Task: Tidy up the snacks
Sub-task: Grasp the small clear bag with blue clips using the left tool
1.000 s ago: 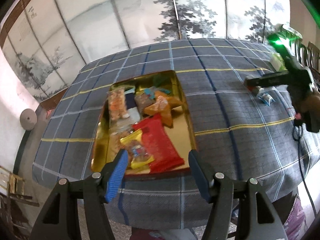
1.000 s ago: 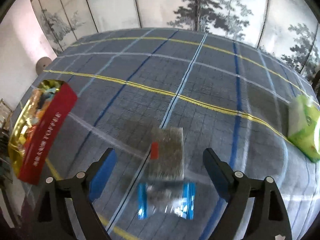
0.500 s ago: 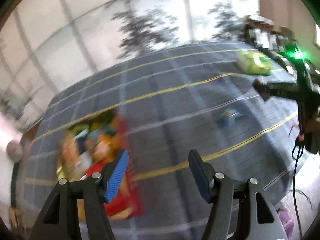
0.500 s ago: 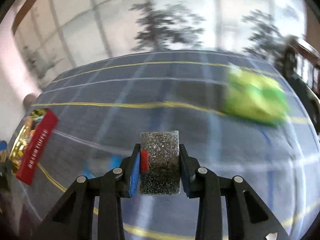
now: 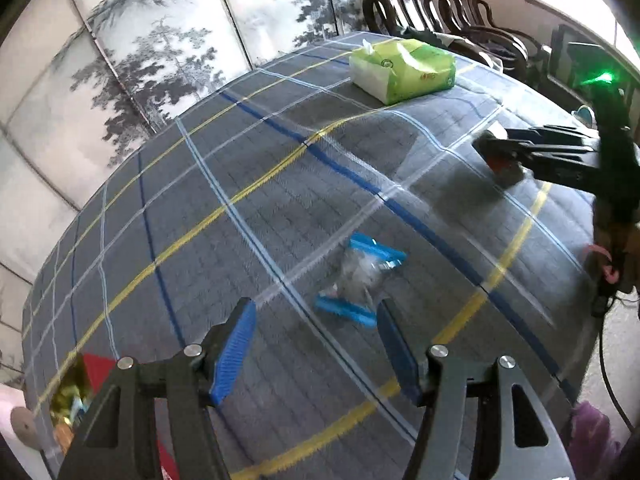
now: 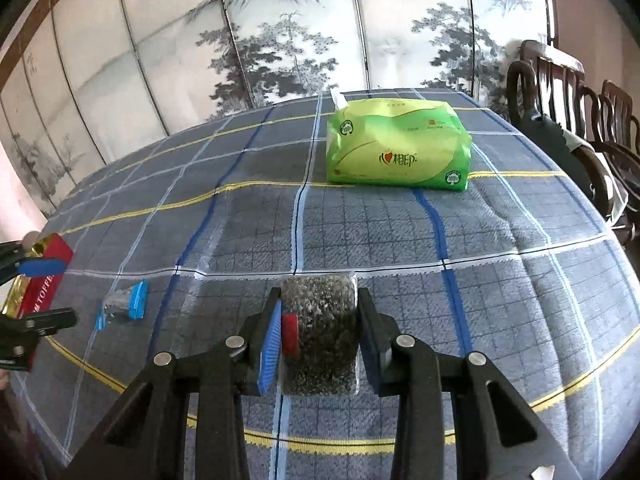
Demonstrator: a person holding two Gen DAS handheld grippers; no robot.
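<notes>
Speckled dark snack packet [image 6: 318, 332] pinched in right gripper [image 6: 318, 322], blue-ended packet [image 5: 360, 280] just beyond spread left gripper [image 5: 314, 340]

Left gripper [image 5: 314, 346]: black angular plastic arms, silver round screws, ribbed blue pads. Right gripper [image 6: 318, 334]: matching black frame, blue pads, silver screws, green light and dark cable behind.

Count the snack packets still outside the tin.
2. A speckled dark seaweed-like packet with a red tab is clamped in the right tongs. A small clear packet with blue ends lies on the plaid tablecloth, before the open left tongs. Others may be hidden.
</notes>
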